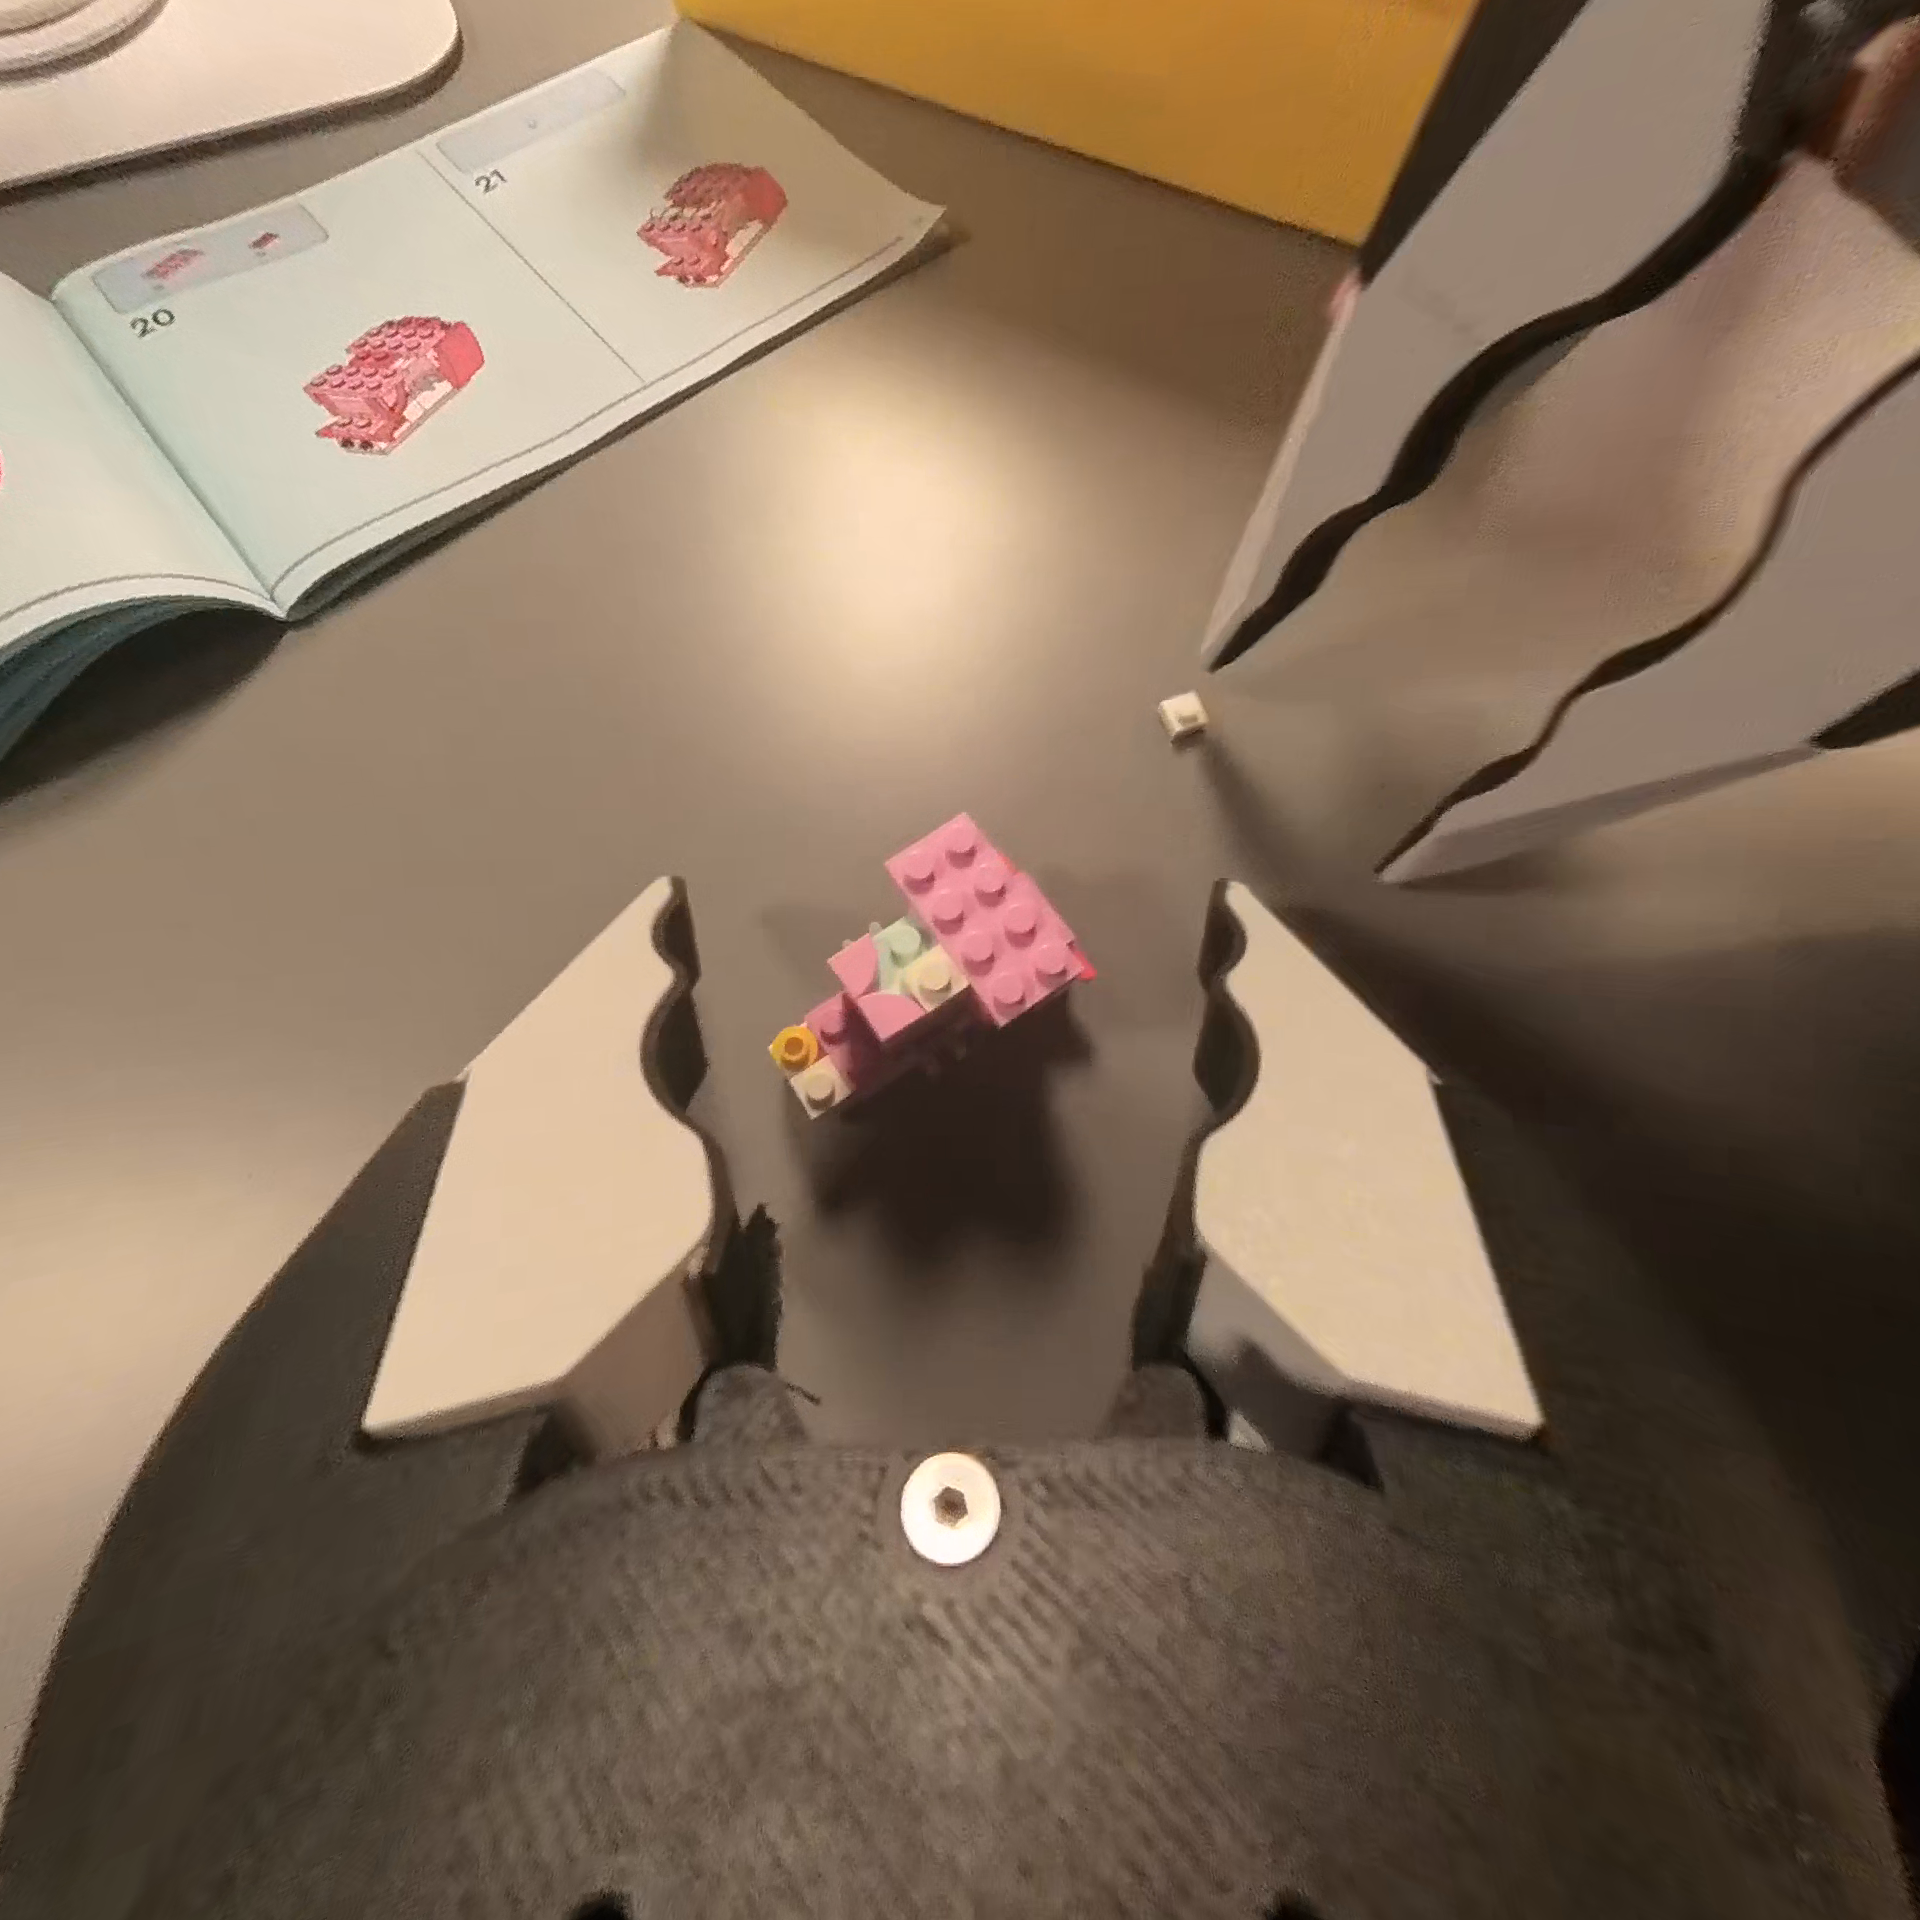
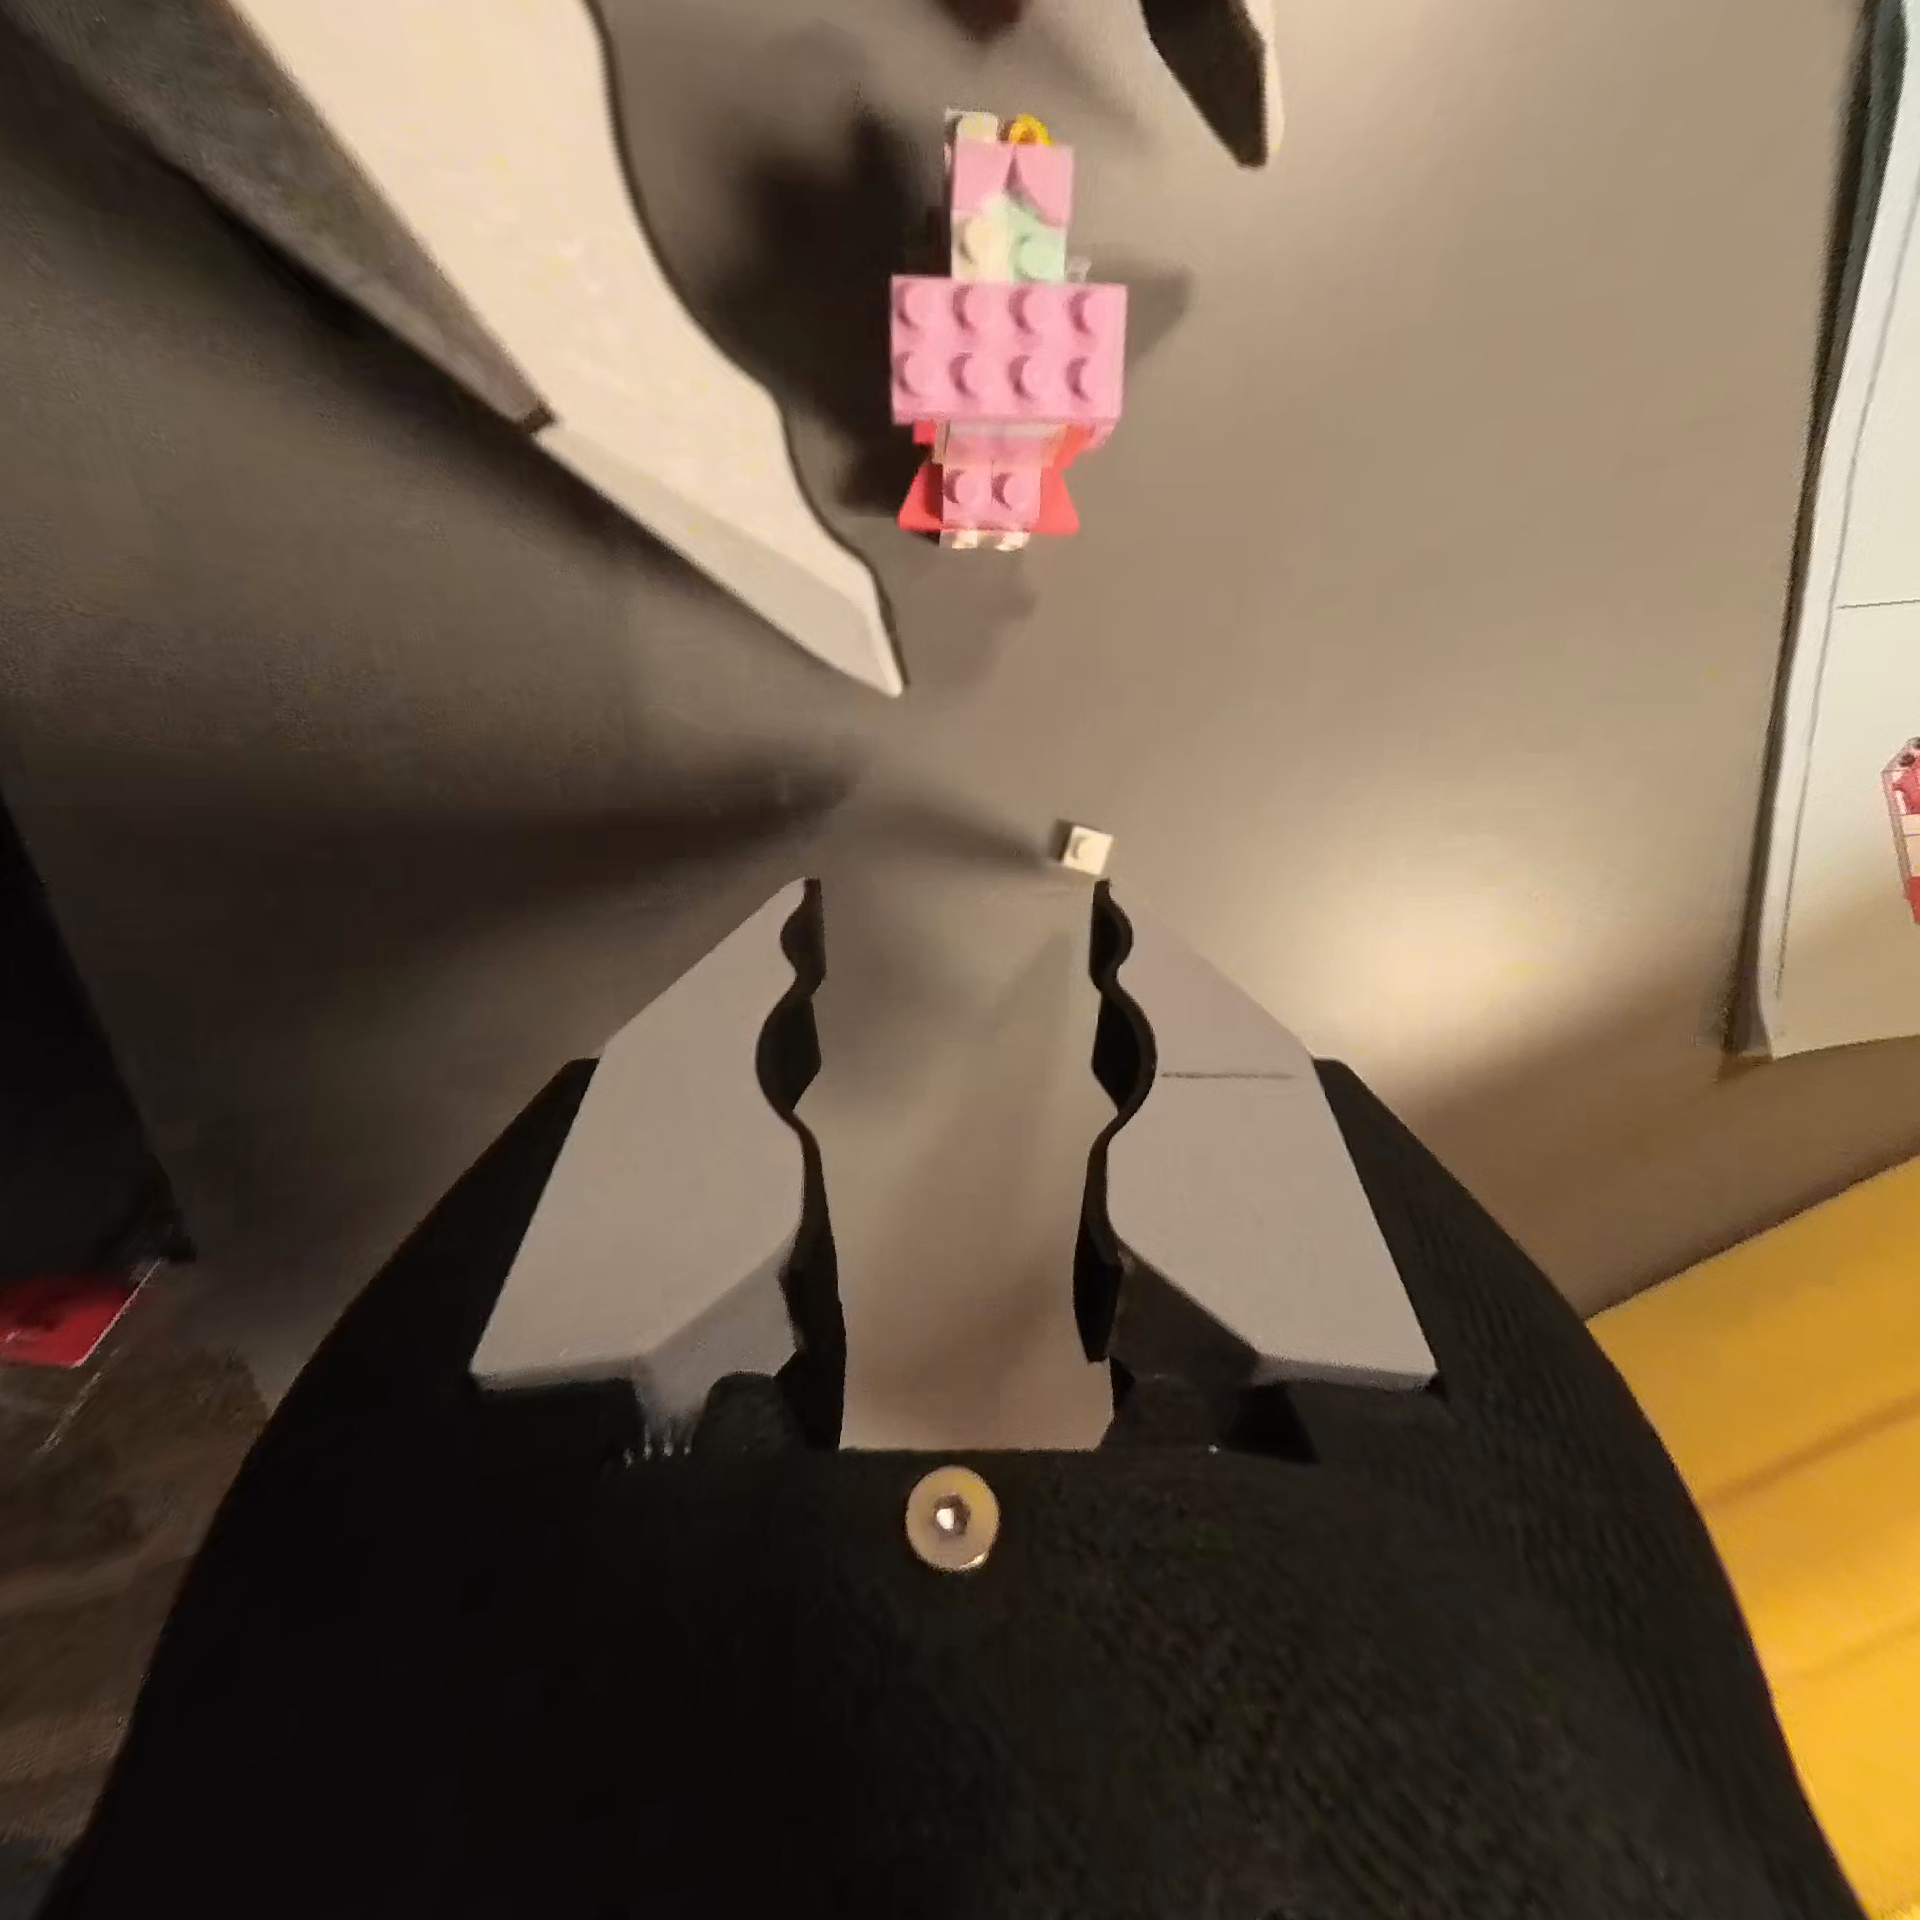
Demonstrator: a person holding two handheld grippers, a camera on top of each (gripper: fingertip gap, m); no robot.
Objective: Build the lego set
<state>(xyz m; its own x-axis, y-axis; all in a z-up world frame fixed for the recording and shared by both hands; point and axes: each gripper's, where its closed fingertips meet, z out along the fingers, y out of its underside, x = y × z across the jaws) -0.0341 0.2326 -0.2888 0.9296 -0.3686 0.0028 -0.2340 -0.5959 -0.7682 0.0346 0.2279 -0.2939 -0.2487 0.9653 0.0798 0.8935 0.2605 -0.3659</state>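
A small brick model [image 1: 977, 935], mostly pink with mint, cream and orange pieces and a red base, stands on the grey table [image 1: 831, 644]. My left gripper [image 1: 945, 888] is open and hovers over it. The model sits between the wide-apart fingers and neither pad touches it. In the right wrist view the model [image 2: 1008, 353] lies ahead, with a left finger [image 2: 675, 416] beside it. My right gripper [image 2: 956, 885] is open and empty. A tiny white brick [image 2: 1081, 844] lies on the table just beyond its right fingertip. In the left wrist view this brick [image 1: 1184, 717] lies by the right gripper [image 1: 1299, 769].
An open instruction booklet [image 1: 416, 343] lies at the far left; its edge shows in the right wrist view [image 2: 1849, 520]. A yellow box [image 1: 1143, 94] stands at the back. A white rounded object [image 1: 208, 73] sits in the far left corner. A red item [image 2: 62, 1320] lies low left.
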